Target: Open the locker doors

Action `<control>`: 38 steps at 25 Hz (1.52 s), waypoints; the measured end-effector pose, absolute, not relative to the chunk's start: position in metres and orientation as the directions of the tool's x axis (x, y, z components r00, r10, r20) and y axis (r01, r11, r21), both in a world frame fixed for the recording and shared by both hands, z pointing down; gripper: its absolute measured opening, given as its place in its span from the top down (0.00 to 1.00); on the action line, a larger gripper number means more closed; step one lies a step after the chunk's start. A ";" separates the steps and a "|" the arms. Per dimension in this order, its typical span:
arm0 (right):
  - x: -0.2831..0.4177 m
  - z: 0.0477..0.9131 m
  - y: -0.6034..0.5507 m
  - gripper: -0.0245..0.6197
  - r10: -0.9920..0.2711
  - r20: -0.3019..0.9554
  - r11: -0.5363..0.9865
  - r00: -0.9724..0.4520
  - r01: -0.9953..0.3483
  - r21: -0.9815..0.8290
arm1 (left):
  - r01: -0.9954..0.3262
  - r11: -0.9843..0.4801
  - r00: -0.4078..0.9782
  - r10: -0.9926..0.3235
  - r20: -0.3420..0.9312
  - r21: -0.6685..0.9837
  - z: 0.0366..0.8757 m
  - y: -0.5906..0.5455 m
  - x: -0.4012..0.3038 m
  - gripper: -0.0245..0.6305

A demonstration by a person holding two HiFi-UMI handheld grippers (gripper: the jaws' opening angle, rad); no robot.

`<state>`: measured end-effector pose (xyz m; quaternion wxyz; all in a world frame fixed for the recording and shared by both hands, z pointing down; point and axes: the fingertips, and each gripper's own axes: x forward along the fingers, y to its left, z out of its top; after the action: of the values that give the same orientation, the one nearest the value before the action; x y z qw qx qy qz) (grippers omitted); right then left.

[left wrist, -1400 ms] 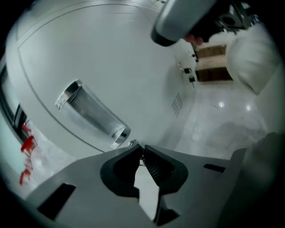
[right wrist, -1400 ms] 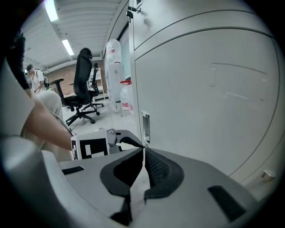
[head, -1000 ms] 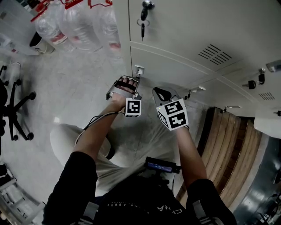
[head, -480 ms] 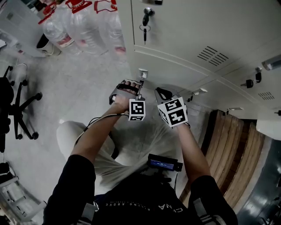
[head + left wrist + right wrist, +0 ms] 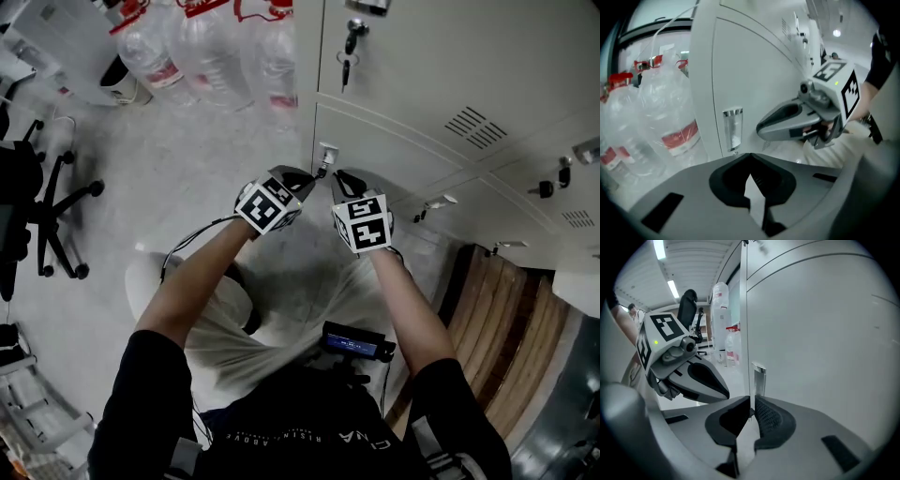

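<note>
Jaws pressed together on left gripper, right gripper too, its jaws hiding foot of locker handle.

Lockers: off-white; handle chrome. Left claw, right claw: grey, pads black; cubes black-and-white squares. Bottles: clear, red labels. Bench: brown slats.

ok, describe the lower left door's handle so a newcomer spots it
Find the pale locker doors and take the leftmost column, next to the water bottles. On the door below the one with a key hanging from its lock, the handle is a small chrome tab at the left edge, keyless unlike its neighbour above.
</note>
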<state>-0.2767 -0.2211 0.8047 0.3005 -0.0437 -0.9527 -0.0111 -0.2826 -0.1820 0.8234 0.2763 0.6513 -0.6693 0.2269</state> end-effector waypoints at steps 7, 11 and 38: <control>-0.306 0.802 -0.210 0.90 0.011 0.513 0.994 -0.858 -0.046 -0.097 | -0.985 0.073 0.026 -0.836 0.548 0.157 0.799 -0.181 -0.298 0.93; -0.315 0.798 -0.215 0.90 -0.076 0.493 0.984 -0.867 -0.147 -0.106 | -0.985 0.085 0.013 -0.827 0.562 0.147 0.802 -0.170 -0.302 0.93; -0.316 0.803 -0.195 0.88 -0.145 0.506 0.988 -0.850 -0.152 0.029 | -0.991 -0.010 0.077 -0.860 0.504 0.134 0.771 -0.132 -0.288 0.93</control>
<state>-0.3160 -0.1950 0.8027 0.2623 0.0772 -0.9619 0.0060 -0.2882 -0.1320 0.7709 0.2311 0.6966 -0.6643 0.1416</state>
